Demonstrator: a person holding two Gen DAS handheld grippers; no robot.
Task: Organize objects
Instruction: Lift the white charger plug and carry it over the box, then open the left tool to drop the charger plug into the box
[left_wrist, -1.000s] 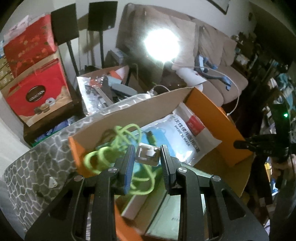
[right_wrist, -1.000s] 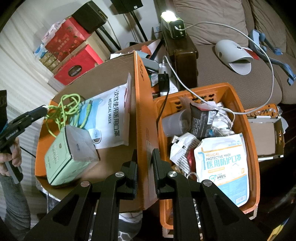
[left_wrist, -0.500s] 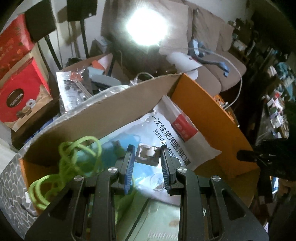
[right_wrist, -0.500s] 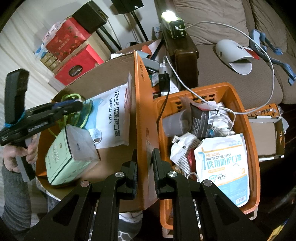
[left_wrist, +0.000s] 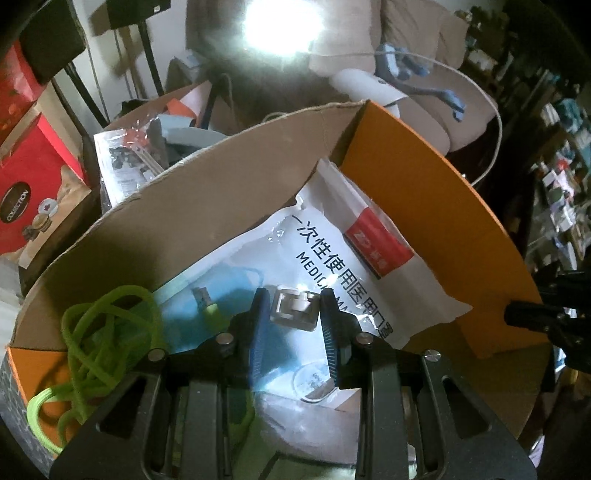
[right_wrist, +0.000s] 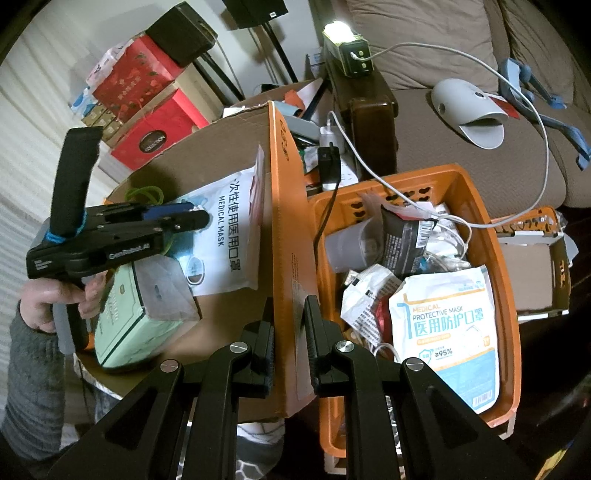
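Since a second ago the small white clip (left_wrist: 295, 308) has travelled from above the green cable (left_wrist: 96, 332) to a spot over the medical mask pack (left_wrist: 332, 254), deeper inside the cardboard box (left_wrist: 221, 206). It sits pinched between the fingers of the left hand-held gripper (left_wrist: 293, 321), which is closed on it and hovering above the pack rather than resting on it (how high, the views do not settle). That carry suggests the drop-off into the box is close, so the sorting step looks nearly done. In the right wrist view the left hand-held gripper reaches in level from the box's left side, the person's hand (right_wrist: 55, 299) wrapped round its handle. The right hand-held gripper (right_wrist: 288, 332) is clamped on the box's orange flap (right_wrist: 284, 221), steadying it beside the orange basket (right_wrist: 495, 236).
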